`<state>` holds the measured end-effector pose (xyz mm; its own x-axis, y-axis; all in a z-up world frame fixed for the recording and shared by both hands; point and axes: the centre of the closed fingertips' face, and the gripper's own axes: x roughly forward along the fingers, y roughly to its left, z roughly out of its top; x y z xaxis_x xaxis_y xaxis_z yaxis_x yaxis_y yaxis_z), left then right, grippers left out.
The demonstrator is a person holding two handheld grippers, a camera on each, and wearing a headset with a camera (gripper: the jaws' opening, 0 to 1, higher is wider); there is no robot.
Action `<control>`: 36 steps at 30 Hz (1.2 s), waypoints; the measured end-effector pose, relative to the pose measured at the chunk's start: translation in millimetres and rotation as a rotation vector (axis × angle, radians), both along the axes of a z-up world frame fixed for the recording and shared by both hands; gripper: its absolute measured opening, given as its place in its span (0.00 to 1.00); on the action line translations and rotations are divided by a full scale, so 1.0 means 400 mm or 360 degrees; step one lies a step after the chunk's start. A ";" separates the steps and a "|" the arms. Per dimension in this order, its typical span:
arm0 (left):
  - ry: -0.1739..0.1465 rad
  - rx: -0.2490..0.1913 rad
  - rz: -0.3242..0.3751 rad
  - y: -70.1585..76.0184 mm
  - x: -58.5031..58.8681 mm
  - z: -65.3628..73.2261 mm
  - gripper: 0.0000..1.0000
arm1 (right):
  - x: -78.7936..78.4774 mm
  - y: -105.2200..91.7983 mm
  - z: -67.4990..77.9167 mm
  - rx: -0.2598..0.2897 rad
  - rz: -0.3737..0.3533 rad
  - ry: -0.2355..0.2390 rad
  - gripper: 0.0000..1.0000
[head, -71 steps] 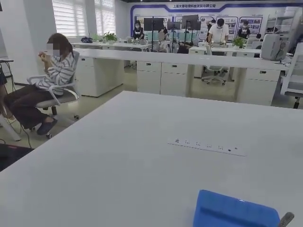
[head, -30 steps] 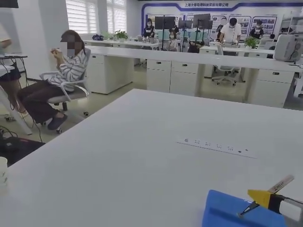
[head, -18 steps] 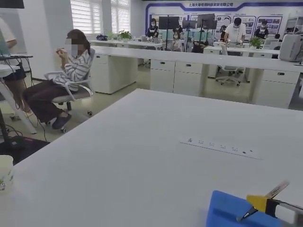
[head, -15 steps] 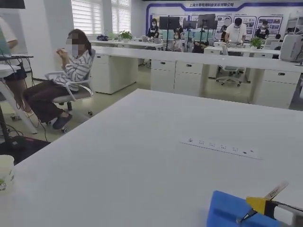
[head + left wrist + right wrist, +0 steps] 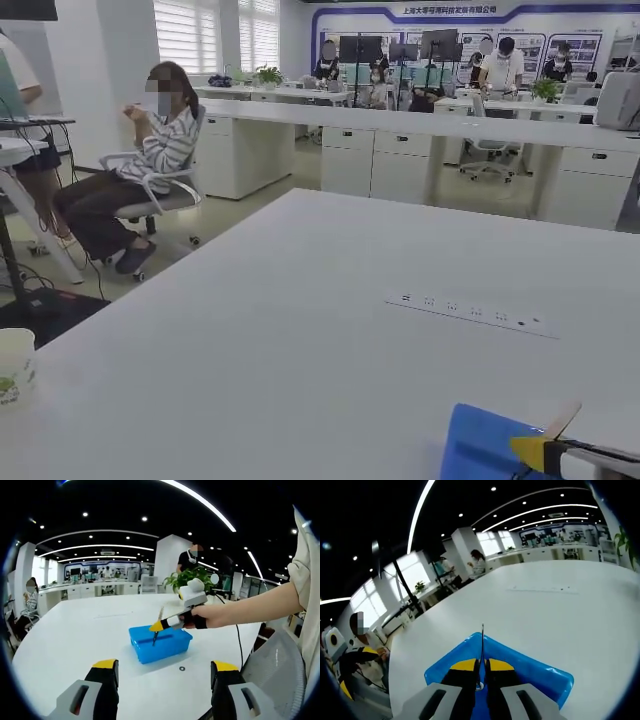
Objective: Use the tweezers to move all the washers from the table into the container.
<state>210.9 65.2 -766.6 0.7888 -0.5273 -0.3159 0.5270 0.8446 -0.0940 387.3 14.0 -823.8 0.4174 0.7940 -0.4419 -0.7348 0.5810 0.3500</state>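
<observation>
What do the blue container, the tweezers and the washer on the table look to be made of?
The blue container: likely plastic, uniform colour, soft sheen, rounded moulded rim. The tweezers: probably metal, thin dark shaft tapering to a point; finish unclear. The washer: small dark ring, likely metal, too small to confirm.

Paper cup [image 5: 15, 366], power strip [image 5: 472, 314]

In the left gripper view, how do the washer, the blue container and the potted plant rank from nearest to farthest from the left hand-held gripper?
From the left hand-held gripper:
1. Washer, just ahead, slightly right.
2. Blue container, behind the washer, near centre.
3. Potted plant, far behind the container.
</observation>
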 end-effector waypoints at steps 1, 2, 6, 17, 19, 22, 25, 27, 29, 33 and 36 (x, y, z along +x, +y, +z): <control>0.0001 0.0003 0.0000 0.000 0.000 -0.001 0.76 | -0.001 0.001 -0.003 -0.0010 0.0005 -0.0005 0.03; 0.0000 0.0004 0.0001 0.001 0.001 -0.001 0.76 | -0.001 0.002 -0.004 -0.0017 0.0007 -0.0008 0.03; 0.0004 0.0006 0.0000 0.001 0.001 -0.002 0.76 | -0.001 0.005 -0.007 -0.0047 0.0020 -0.0029 0.03; 0.0010 0.0016 -0.0008 -0.001 0.000 -0.005 0.75 | -0.011 0.008 -0.013 -0.0152 0.0091 -0.0119 0.03; 0.0012 0.0019 -0.0011 -0.002 -0.001 -0.006 0.75 | -0.014 0.011 -0.012 -0.0167 0.0115 -0.0141 0.03; 0.0013 0.0022 -0.0014 -0.002 -0.002 -0.008 0.75 | -0.015 0.010 -0.014 -0.0193 0.0155 -0.0169 0.04; 0.0015 0.0027 -0.0016 -0.002 -0.003 -0.008 0.75 | -0.014 0.010 -0.016 -0.0217 0.0184 -0.0205 0.04; 0.0015 0.0027 -0.0020 -0.003 -0.004 -0.009 0.75 | -0.013 0.012 -0.012 -0.0222 0.0192 -0.0227 0.04; 0.0017 0.0029 -0.0020 -0.003 -0.004 -0.010 0.75 | -0.015 0.013 0.000 -0.0207 0.0186 -0.0243 0.04; 0.0020 0.0033 -0.0023 -0.003 -0.005 -0.011 0.75 | -0.010 0.011 0.020 -0.0191 0.0189 -0.0280 0.04; 0.0020 0.0034 -0.0028 -0.005 -0.005 -0.011 0.75 | -0.010 0.006 0.037 -0.0172 0.0189 -0.0296 0.04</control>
<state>208.7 63.4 -771.1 0.7754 -0.5339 -0.3372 0.5404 0.8373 -0.0831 383.4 16.3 -809.1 0.4063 0.7947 -0.4511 -0.8460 0.5136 0.1429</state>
